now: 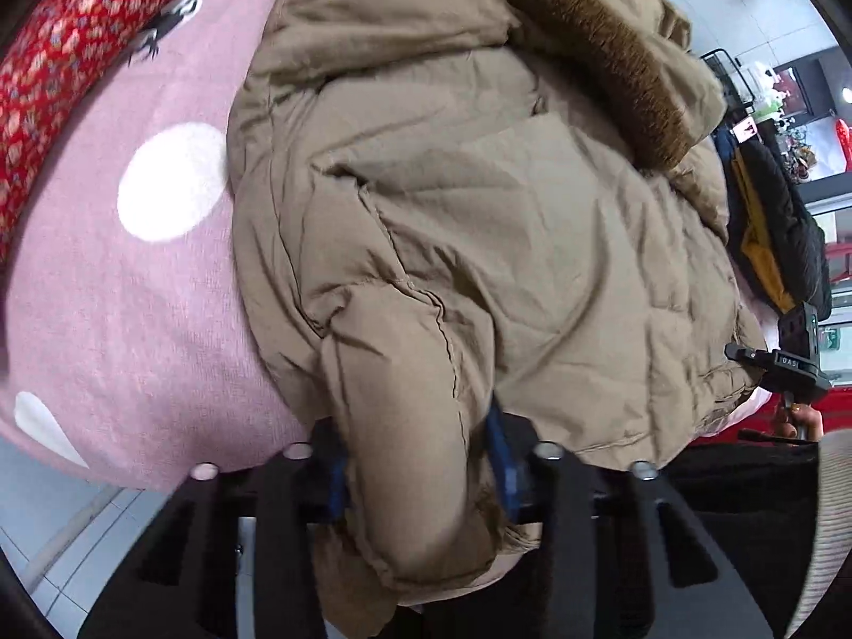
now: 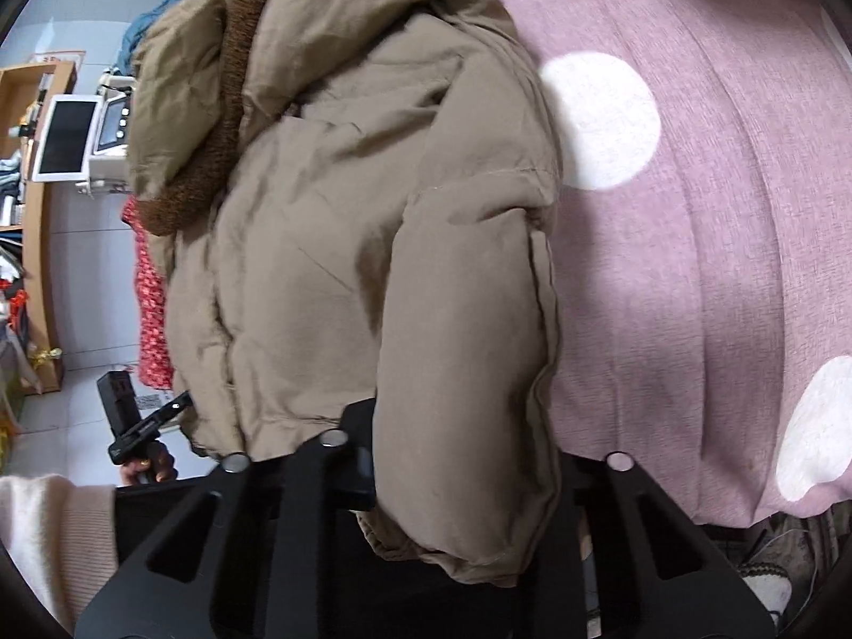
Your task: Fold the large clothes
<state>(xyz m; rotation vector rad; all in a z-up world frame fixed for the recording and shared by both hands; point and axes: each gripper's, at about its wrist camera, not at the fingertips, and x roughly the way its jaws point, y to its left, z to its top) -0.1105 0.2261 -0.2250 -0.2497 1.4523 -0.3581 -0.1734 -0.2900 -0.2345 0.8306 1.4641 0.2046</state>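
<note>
A tan puffer jacket [image 1: 479,202] with a brown fur-trimmed hood [image 1: 601,53] lies on a pink bedspread with white dots [image 1: 122,293]. My left gripper [image 1: 420,458] is at the near edge, its blue pads [image 1: 503,463] pressed on either side of a padded sleeve [image 1: 404,426]. In the right wrist view the same jacket [image 2: 330,213] fills the middle. My right gripper [image 2: 458,452] is shut on the other sleeve [image 2: 468,373]; one black finger [image 2: 362,474] touches it, while the other is hidden behind the fabric. Each view shows the other gripper's body at the jacket's edge.
A red flowered quilt [image 1: 64,53] lies along the bed's far side. A black and yellow garment [image 1: 772,223] sits beyond the jacket. A wooden shelf [image 2: 42,213], a white machine with a screen [image 2: 69,138] and a red knit piece [image 2: 152,309] stand over a tiled floor.
</note>
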